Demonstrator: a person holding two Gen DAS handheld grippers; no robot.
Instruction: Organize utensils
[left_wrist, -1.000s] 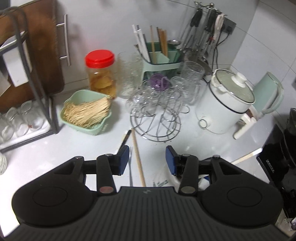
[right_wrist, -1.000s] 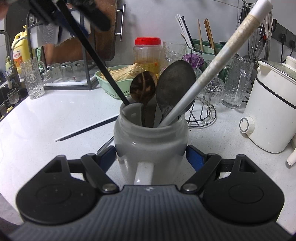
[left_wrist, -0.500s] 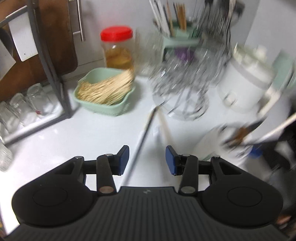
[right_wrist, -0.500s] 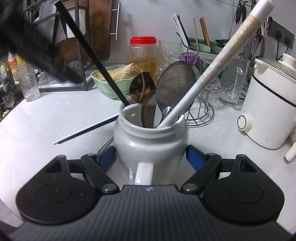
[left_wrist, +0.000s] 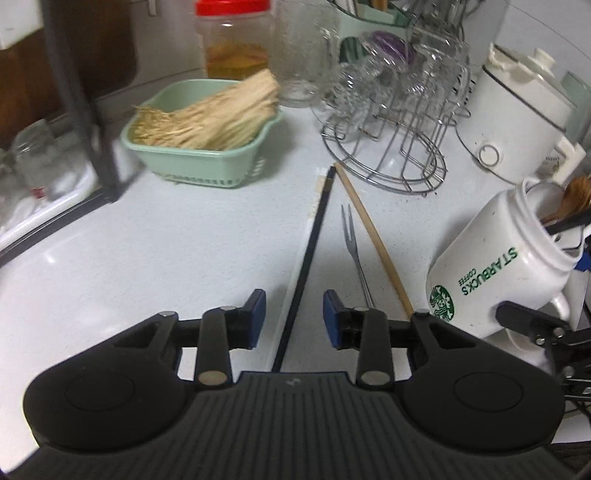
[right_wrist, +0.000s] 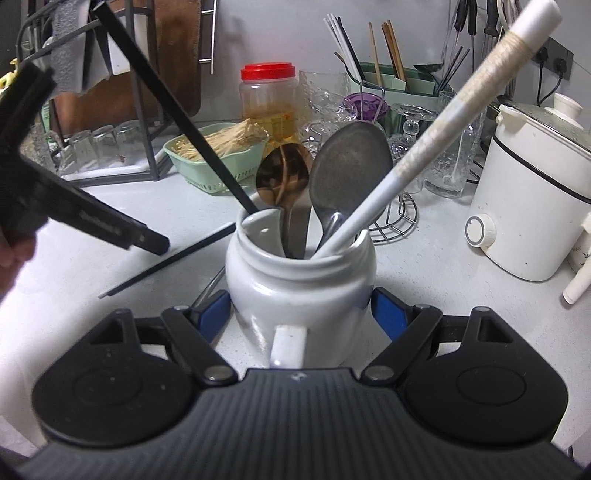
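Observation:
On the white counter lie a black chopstick (left_wrist: 314, 229), a small two-pronged fork (left_wrist: 354, 251) and a wooden chopstick (left_wrist: 373, 236). My left gripper (left_wrist: 293, 317) hovers low over the black chopstick's near end. Its jaws are closing with the chopstick between them, and the pads are still apart from it. My right gripper (right_wrist: 299, 314) is shut on a white Starbucks mug (right_wrist: 299, 288), which looks tilted in the left wrist view (left_wrist: 491, 266). The mug holds a black chopstick (right_wrist: 177, 114), a gold spoon (right_wrist: 282, 177), a grey spoon (right_wrist: 351, 166) and a white-handled utensil (right_wrist: 461, 107).
A green basket (left_wrist: 207, 162) of thin sticks, a red-lidded jar (left_wrist: 232, 40) and a wire rack (left_wrist: 388, 162) with glasses stand behind the loose utensils. A white cooker (left_wrist: 517, 122) is at the right. A dark dish rack (left_wrist: 85, 110) with glasses is at the left.
The left gripper has dropped close to the counter and now straddles the black chopstick, with its jaws narrower. The right gripper and the mug have barely moved.

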